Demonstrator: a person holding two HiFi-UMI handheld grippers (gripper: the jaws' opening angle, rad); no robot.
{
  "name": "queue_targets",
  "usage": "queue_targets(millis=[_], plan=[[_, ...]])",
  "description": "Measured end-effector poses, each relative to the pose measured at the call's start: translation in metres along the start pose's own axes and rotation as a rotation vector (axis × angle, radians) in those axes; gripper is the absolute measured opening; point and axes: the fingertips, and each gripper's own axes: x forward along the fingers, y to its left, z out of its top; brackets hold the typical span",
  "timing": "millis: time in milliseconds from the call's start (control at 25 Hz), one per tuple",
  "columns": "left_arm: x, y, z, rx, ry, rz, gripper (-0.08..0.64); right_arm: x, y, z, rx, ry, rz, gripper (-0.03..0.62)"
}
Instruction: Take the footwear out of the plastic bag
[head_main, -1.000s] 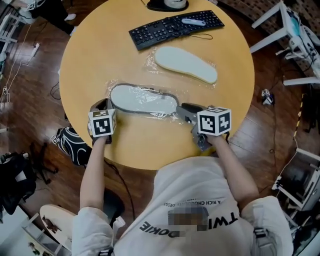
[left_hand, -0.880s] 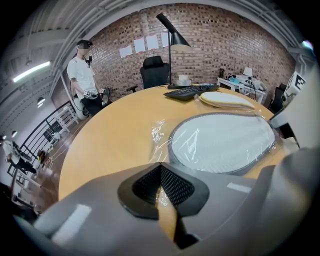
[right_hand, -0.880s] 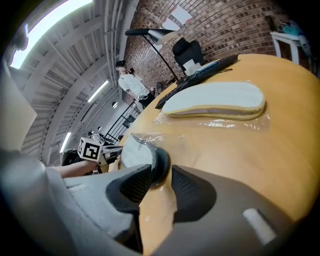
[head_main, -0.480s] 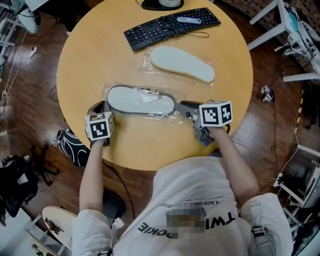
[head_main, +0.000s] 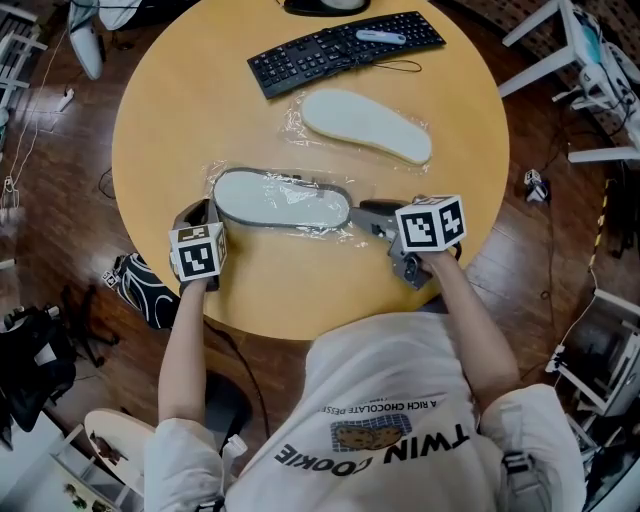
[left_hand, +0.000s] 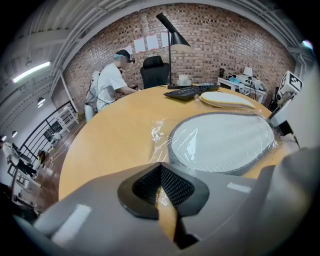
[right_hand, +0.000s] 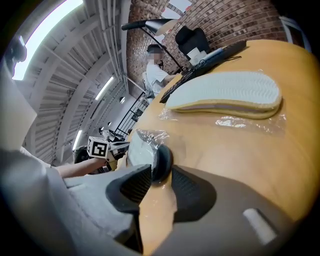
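Note:
A grey-rimmed slipper (head_main: 282, 198) lies sole-up inside a clear plastic bag (head_main: 222, 174) on the round yellow table (head_main: 170, 110). My left gripper (head_main: 207, 207) is at the bag's left end, and in the left gripper view this left gripper (left_hand: 161, 172) is shut on a thin fold of the plastic bag (left_hand: 158, 133), with the slipper (left_hand: 225, 142) just beyond. My right gripper (head_main: 360, 213) is at the slipper's right end. In the right gripper view the right gripper (right_hand: 157, 172) pinches the slipper's dark end (right_hand: 161, 161) through the film.
A second slipper (head_main: 365, 125) with a white sole lies in its own plastic wrap farther back, near a black keyboard (head_main: 345, 50). A black-and-white bag (head_main: 145, 290) sits on the floor at the left. A seated person (left_hand: 111, 82) is in the distance.
Almost nothing: the right gripper has edged slightly away from the body, the left slightly toward it. The slipper and bag lie where they were.

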Motion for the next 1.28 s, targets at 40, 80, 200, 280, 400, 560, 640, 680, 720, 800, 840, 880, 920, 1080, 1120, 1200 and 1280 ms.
queue_targets(millis=[40, 80, 200, 280, 400, 560, 640, 680, 720, 800, 840, 880, 920, 1080, 1120, 1200, 1280], plan=[[0.0, 0.0, 0.0, 0.0, 0.0, -0.001, 0.005, 0.002, 0.0, -0.001, -0.003, 0.009, -0.002, 0.115], [0.001, 0.0, 0.0, 0.001, 0.0, -0.001, 0.005, 0.005, 0.0, -0.002, -0.002, 0.013, 0.002, 0.115], [0.001, 0.0, 0.0, 0.0, -0.003, -0.001, 0.005, 0.01, 0.003, 0.0, 0.018, 0.02, 0.014, 0.115], [0.0, 0.0, 0.0, 0.0, -0.006, 0.0, 0.005, 0.012, 0.0, 0.001, 0.027, 0.03, -0.015, 0.116], [-0.002, -0.002, -0.001, 0.006, -0.006, 0.001, 0.005, 0.012, -0.005, 0.003, 0.04, 0.038, -0.054, 0.12], [-0.001, -0.001, -0.002, 0.008, -0.005, -0.003, 0.005, 0.015, -0.005, 0.003, 0.035, 0.068, -0.05, 0.124], [-0.001, -0.001, -0.002, 0.01, -0.005, -0.001, 0.005, 0.016, -0.003, 0.004, 0.046, 0.077, -0.023, 0.124], [-0.002, 0.0, -0.002, 0.009, -0.005, 0.0, 0.005, 0.017, -0.001, 0.004, 0.055, 0.079, -0.005, 0.126], [-0.002, 0.0, -0.002, 0.009, -0.005, 0.0, 0.004, 0.018, 0.001, 0.004, 0.066, 0.08, 0.011, 0.127], [-0.003, 0.0, -0.002, 0.008, -0.004, 0.001, 0.003, 0.019, 0.002, 0.004, 0.084, 0.085, 0.032, 0.128], [-0.003, 0.0, -0.002, 0.008, -0.004, 0.002, 0.003, 0.018, 0.003, 0.004, 0.089, 0.088, 0.041, 0.128], [-0.003, 0.0, -0.002, 0.007, -0.003, 0.003, 0.004, 0.018, 0.004, 0.004, 0.09, 0.09, 0.052, 0.127], [-0.003, 0.0, -0.002, 0.006, -0.003, 0.005, 0.003, 0.018, 0.005, 0.005, 0.09, 0.09, 0.067, 0.127], [-0.003, 0.001, -0.003, 0.002, -0.002, 0.01, 0.003, 0.013, 0.011, 0.011, 0.138, 0.027, 0.172, 0.126], [-0.003, 0.001, -0.003, 0.002, -0.002, 0.01, 0.003, 0.011, 0.013, 0.013, 0.162, 0.007, 0.204, 0.124], [-0.002, 0.001, -0.003, 0.002, -0.002, 0.01, 0.003, 0.01, 0.015, 0.012, 0.194, -0.01, 0.248, 0.123], [-0.001, 0.0, -0.001, 0.002, -0.001, 0.012, 0.003, 0.012, 0.013, 0.01, 0.206, 0.0, 0.249, 0.121]])
